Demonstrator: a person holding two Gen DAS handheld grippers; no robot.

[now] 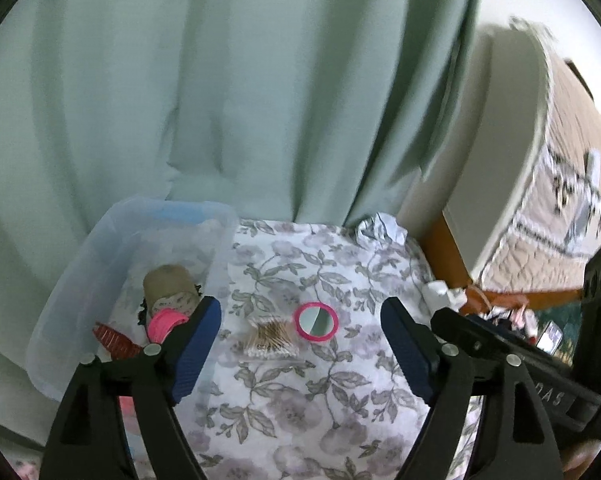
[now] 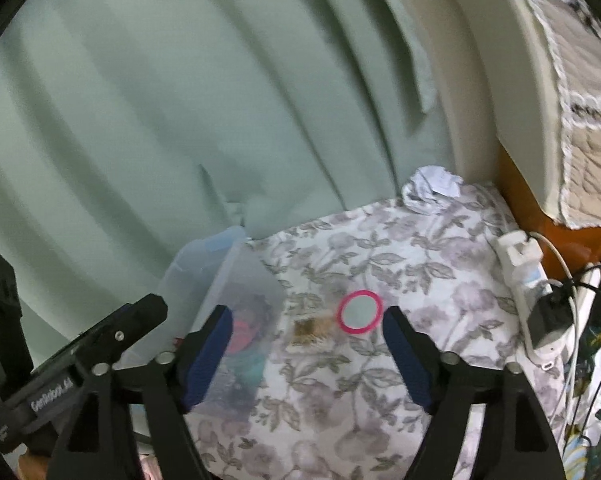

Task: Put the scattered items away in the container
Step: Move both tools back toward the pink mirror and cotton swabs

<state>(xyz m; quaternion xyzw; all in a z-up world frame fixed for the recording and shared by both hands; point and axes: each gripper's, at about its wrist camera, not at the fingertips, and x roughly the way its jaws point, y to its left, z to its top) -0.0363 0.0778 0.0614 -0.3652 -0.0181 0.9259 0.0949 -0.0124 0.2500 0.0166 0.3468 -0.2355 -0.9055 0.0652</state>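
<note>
A clear plastic bin (image 1: 220, 240) (image 2: 244, 276) stands at the left of a floral cloth. Inside it lie a brown roll (image 1: 168, 284), a pink coil (image 1: 164, 322) and a red comb (image 1: 114, 340). On the cloth beside the bin rest a packet of cotton swabs (image 1: 270, 338) (image 2: 312, 328) and a round pink-rimmed mirror (image 1: 315, 321) (image 2: 360, 312). My left gripper (image 1: 300, 312) hangs open above the swabs and mirror, nothing between its fingers. My right gripper (image 2: 308, 320) is open too, just above the same two items.
The floral cloth (image 1: 300, 400) (image 2: 420, 280) covers the table. A crumpled white paper ball (image 1: 380, 226) (image 2: 432, 190) sits at its far edge against a green curtain (image 1: 220, 100). A white power strip with plugs and cables (image 2: 536, 300) lies at the right edge, by a quilted mattress (image 2: 580, 140).
</note>
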